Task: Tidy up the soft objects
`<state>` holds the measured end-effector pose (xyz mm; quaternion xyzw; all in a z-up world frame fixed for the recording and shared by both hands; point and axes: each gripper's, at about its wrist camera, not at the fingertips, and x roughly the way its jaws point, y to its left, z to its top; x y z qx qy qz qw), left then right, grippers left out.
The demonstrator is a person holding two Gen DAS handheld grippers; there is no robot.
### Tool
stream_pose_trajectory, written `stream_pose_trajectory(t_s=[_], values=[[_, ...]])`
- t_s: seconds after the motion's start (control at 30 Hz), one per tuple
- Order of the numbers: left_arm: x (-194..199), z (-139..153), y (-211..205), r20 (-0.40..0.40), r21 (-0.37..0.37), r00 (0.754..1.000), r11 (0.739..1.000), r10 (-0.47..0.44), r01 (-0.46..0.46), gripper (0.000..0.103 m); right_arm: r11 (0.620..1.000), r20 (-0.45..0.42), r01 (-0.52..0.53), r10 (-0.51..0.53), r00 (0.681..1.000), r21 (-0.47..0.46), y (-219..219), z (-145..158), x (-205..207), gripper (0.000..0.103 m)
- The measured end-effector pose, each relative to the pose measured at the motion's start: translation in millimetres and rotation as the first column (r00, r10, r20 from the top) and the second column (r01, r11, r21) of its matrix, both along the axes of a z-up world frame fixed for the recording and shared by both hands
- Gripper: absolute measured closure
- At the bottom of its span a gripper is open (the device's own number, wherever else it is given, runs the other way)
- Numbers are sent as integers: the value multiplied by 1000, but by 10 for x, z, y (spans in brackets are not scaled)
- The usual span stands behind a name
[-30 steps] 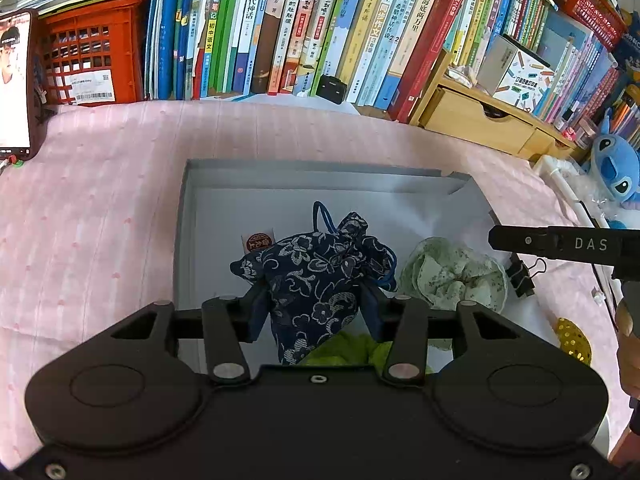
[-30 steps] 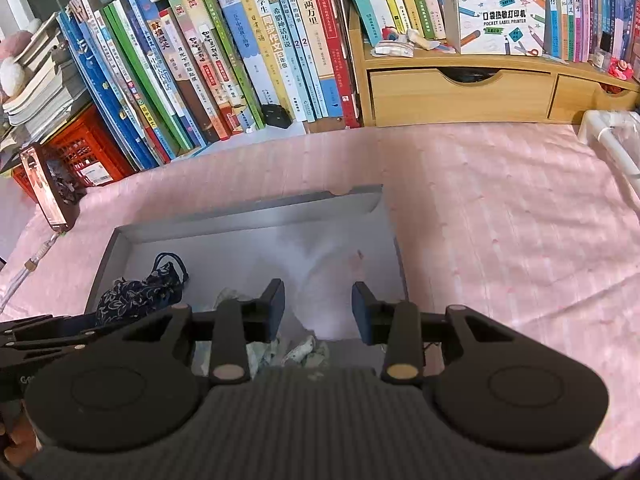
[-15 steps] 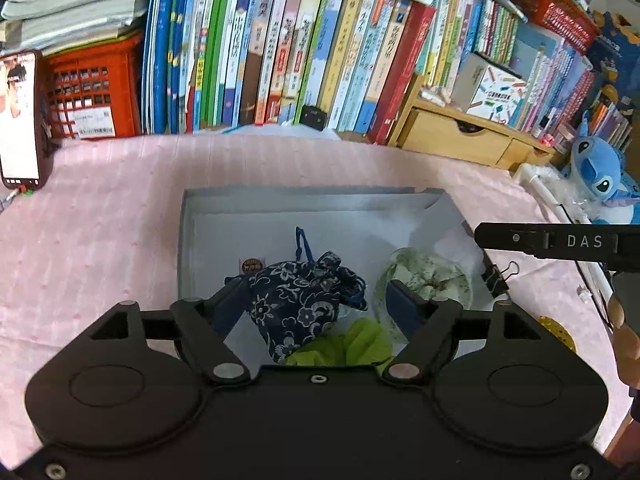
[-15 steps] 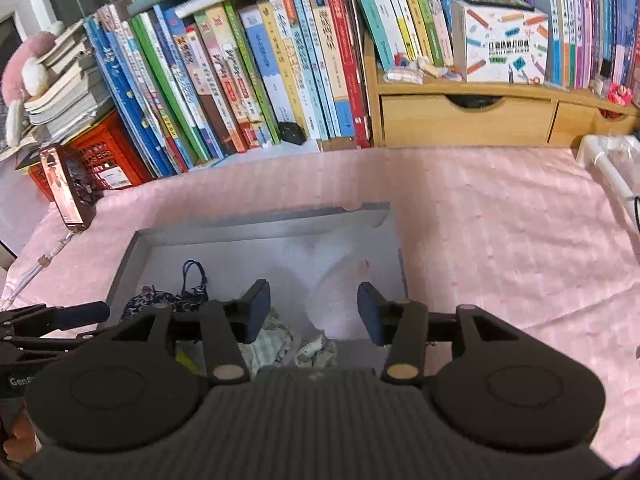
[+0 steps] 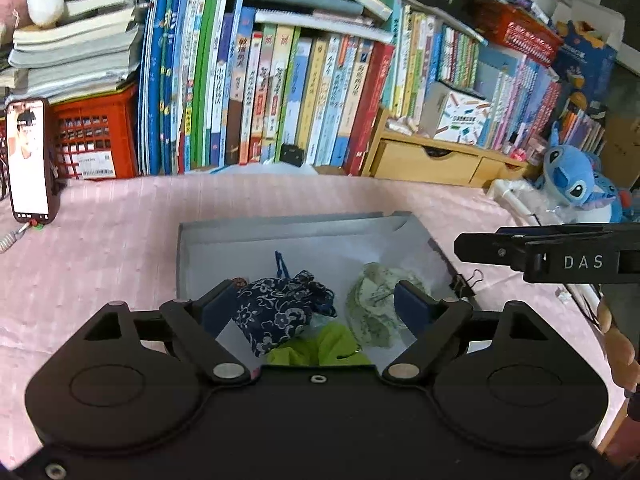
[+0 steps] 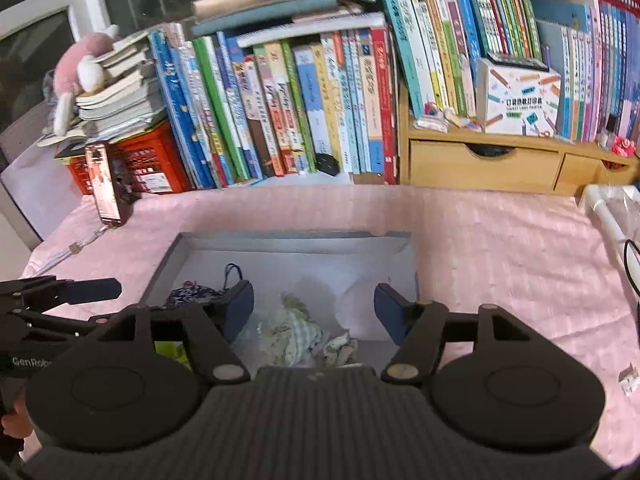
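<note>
Grey shallow box [image 5: 280,226] in the middle of the left wrist frame, resting on a pink-clothed worktop [image 5: 100,248]. Inside the box, lower centre: navy floral drawstring pouch [image 5: 280,308] to the left, pale green patterned cloth [image 5: 374,300] to the right, bright lime-green fabric [image 5: 320,350] at the lower edge, touching the pouch. Left gripper [image 5: 316,306] low in the frame, fingers [image 5: 412,308] spread wide, gripping nothing; left finger just beside the pouch, right finger in front of the pale green cloth. Right gripper seen side-on at the right edge of that frame, marked "DAS". Black binder clip [image 5: 468,282] at the box's right rim.

In the right wrist frame, right gripper [image 6: 314,306] low centre, fingers [image 6: 240,308] wide apart and empty, over the near part of the box [image 6: 296,240]. Pale green cloth [image 6: 296,332] between the fingers, navy pouch [image 6: 196,294] left of them. Left gripper at the left edge.

Row of upright books [image 5: 260,92] across the upper part of the frame, red crate [image 5: 92,136] and a lit phone [image 5: 30,160] at the upper left, wooden drawer unit [image 5: 432,160] at the upper right, blue plush toy [image 5: 572,180] at the right edge.
</note>
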<state>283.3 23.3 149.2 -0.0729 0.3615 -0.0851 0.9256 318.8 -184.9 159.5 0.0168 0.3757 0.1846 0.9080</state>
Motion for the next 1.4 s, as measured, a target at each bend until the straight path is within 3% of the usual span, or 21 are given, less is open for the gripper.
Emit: stream_pose_trajectory(t_s=[0.43, 1.07, 1.27, 1.4], values=[[-361, 161, -107, 73, 6, 996, 999, -43, 43, 16, 997, 65, -68, 66, 996, 28, -10, 176, -397, 19], [-714, 154, -279, 37, 42, 988, 988, -148, 146, 16, 996, 7, -67, 67, 998, 57, -136, 192, -668, 18], [-1083, 158, -376, 144, 57, 979, 989, -145, 138, 16, 995, 35, -56, 54, 998, 87, -289, 187, -856, 18], [-1404, 110, -504, 252, 89, 956, 987, -150, 131, 13, 994, 85, -40, 32, 996, 97, -419, 154, -1051, 17]])
